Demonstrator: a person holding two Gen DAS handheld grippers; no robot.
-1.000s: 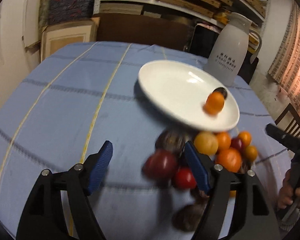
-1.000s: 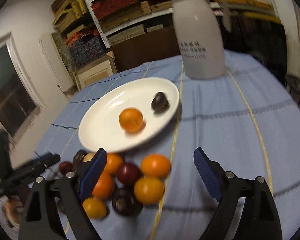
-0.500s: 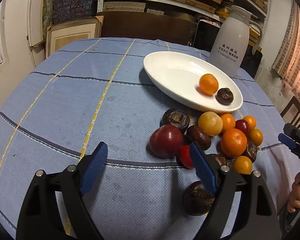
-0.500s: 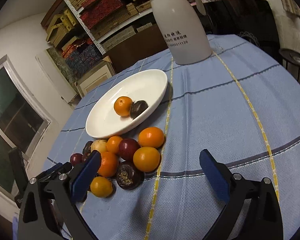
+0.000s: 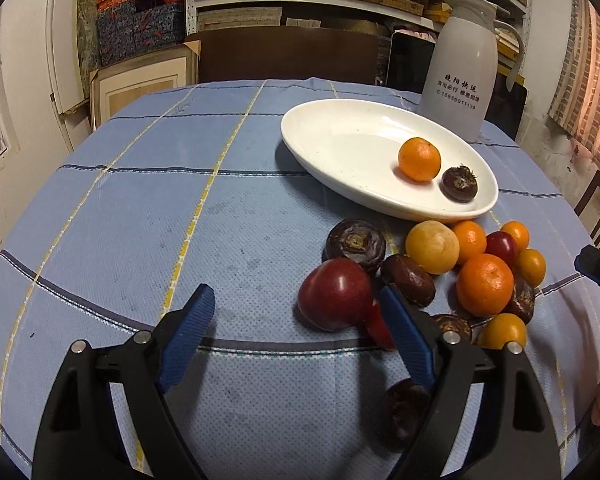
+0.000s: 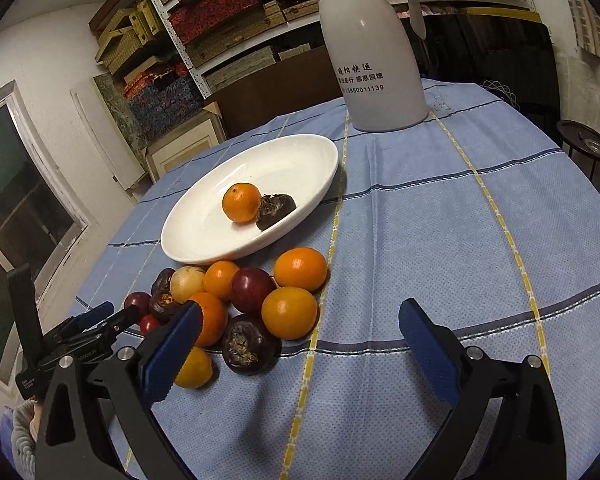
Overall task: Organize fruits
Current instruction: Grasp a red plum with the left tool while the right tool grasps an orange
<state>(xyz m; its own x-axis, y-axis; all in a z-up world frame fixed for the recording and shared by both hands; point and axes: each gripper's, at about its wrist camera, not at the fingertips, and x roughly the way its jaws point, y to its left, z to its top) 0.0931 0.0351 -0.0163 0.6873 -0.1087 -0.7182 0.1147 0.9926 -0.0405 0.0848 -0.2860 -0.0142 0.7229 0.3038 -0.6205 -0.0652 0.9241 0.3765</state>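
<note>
Blue checked tablecloth (image 5: 140,208) covers the table. White jug (image 6: 380,60) behind white plate (image 6: 204,240); tangerine (image 6: 241,208) on plate. Fruit pile (image 6: 256,300) touching plate's near rim. Right gripper (image 6: 300,328) spread wide, empty; left gripper (image 5: 296,312) empty, jaws closing.

Bare cloth (image 5: 140,240) left — fruit pile (image 5: 440,272) right
</note>
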